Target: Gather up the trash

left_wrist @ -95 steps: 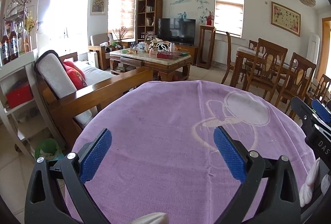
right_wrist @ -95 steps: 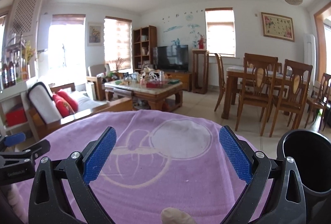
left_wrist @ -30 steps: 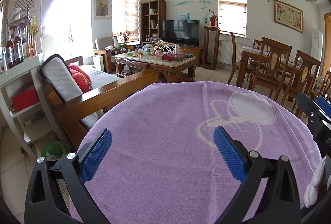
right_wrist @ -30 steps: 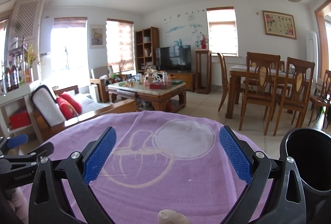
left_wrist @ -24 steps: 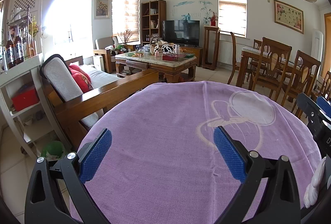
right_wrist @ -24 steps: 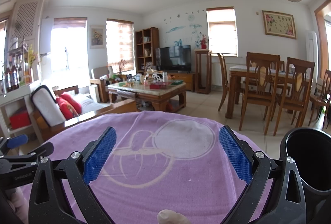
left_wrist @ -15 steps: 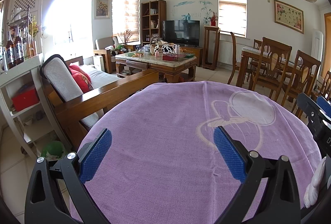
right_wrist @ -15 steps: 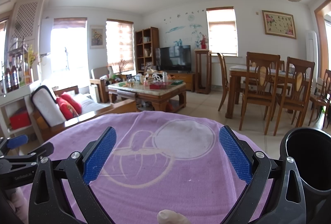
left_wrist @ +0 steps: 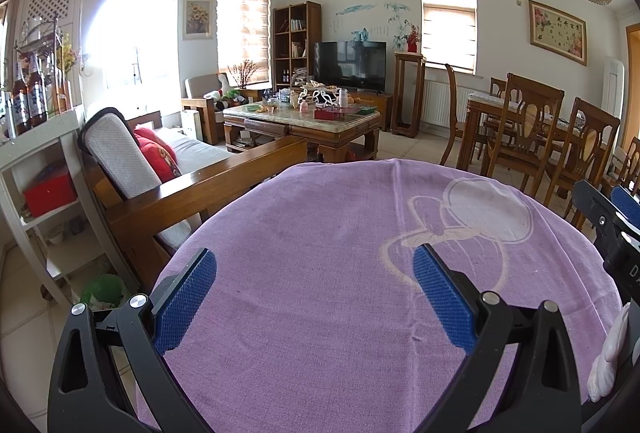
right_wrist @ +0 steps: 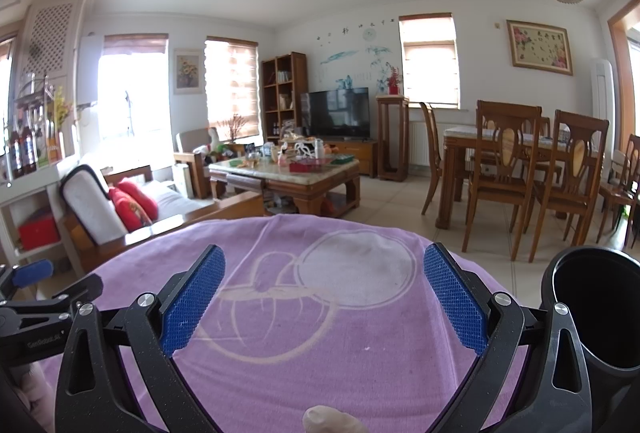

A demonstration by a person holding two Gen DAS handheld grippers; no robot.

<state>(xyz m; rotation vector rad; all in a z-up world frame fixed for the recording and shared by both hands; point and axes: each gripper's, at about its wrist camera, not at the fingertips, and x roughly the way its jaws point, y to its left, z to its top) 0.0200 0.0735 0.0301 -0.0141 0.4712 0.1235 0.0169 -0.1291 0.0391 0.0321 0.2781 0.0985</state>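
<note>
Sunlit living room fills the background: a wooden sofa (left_wrist: 168,169) with red cushions (left_wrist: 158,157) at left, a cluttered coffee table (left_wrist: 302,123) in the middle, a television (left_wrist: 350,65) against the far wall, and dining chairs (right_wrist: 504,173) around a dining table at right. Nearer the cameras, a round bench draped in a purple cloth (left_wrist: 320,253) with a pale bow-and-circle print spreads under both tools.

Over that cloth the left claw (left_wrist: 314,291) hangs with its blue pads spread wide and nothing between them. Likewise the right claw (right_wrist: 324,297) is spread wide and empty above the pale print. Each claw shows at the edge of the other's view, so they sit side by side.

A black bin (right_wrist: 596,313) stands at the right edge of the bench, just beside the right claw, its dark mouth facing up. No trash can be made out on the cloth. A white-gloved hand (left_wrist: 608,361) shows at the lower right of the left wrist view.
</note>
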